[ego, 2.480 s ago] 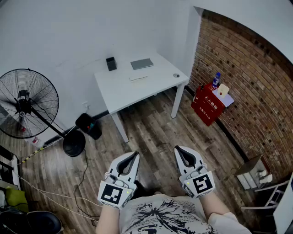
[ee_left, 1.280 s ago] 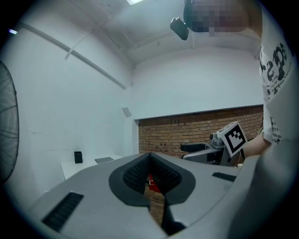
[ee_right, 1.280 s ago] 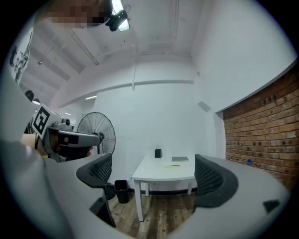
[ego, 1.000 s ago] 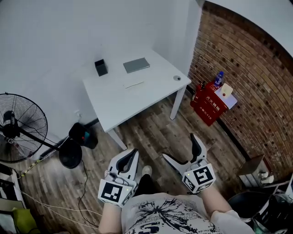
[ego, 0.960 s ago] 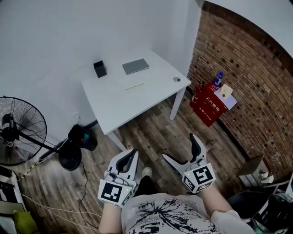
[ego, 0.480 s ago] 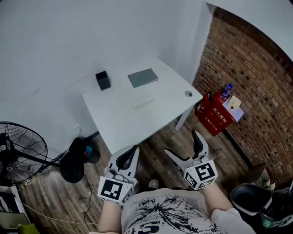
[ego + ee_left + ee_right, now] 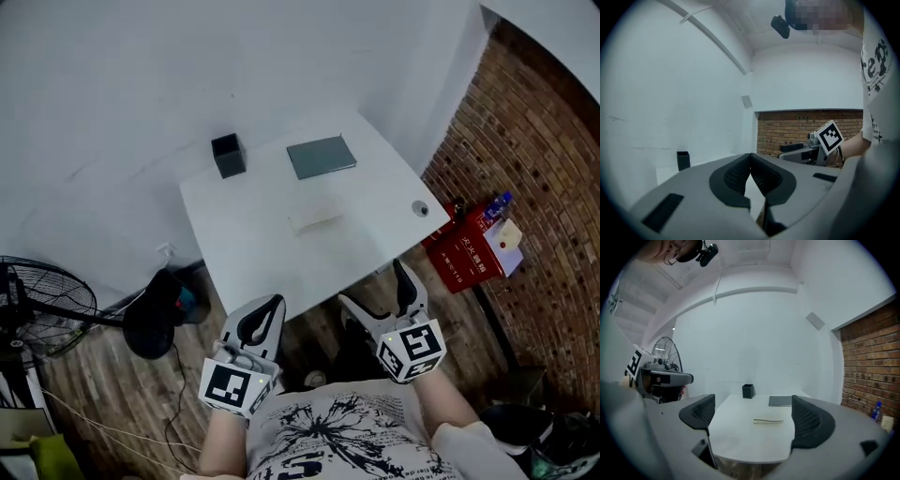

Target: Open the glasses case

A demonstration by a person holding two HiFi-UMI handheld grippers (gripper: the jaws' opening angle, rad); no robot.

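Ahead of both tools stands a white table [image 7: 253,244] against a white wall, on plank flooring [image 7: 94,394], with a brick wall [image 7: 544,169] to the right. On its top, the glasses case [image 7: 317,218] lies flat near the middle, pale and slim. A black box [image 7: 228,156] and a grey flat pad [image 7: 322,157] sit behind it, well apart from it, and a small round item [image 7: 419,209] sits by the right edge.

My left gripper [image 7: 270,305] has its jaws pressed together on nothing. My right gripper [image 7: 375,286] is spread wide. Its jaws have just eased inward a little, and only open air is between them.

Only the head view shows the red box [image 7: 466,258] at the foot of the brick wall. The right gripper view alone frames the case between its 2 jaws, far off, with a fan [image 7: 665,350] at left. The left gripper view shows the black box but not the case.

Against 0.5 s earlier, the table sits nearer and lower in the head view, and the fan has slid to the left edge.
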